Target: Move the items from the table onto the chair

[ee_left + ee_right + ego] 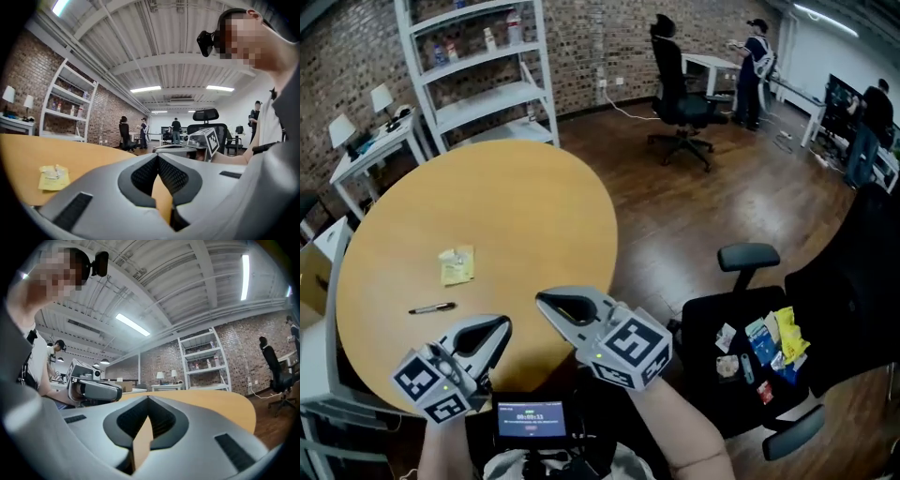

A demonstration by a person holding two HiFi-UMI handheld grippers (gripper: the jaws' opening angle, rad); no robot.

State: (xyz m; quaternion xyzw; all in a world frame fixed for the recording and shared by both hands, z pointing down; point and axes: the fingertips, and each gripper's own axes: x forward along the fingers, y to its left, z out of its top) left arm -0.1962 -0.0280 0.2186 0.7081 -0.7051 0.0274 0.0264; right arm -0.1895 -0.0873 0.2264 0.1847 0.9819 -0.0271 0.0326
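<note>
Table items: two, one packet (457, 265) and one pen (431, 307), lying apart on the table (534, 206).
Chair: one (705, 323); pile (769, 342) on its seat, count unclear.
Grippers: two; left gripper (501, 324) and right gripper (542, 299), each with jaws closed and empty, over the table's near edge.
Views: only the head view shows the pen and chair; the left gripper view shows the packet.

We find a packet (457, 265) and, nearer us, a pen (432, 307) on the table (516, 216). The chair (703, 323) stands to its right (small items (766, 344) heaped on the seat). A shelf unit (487, 96) stands behind the table.
</note>
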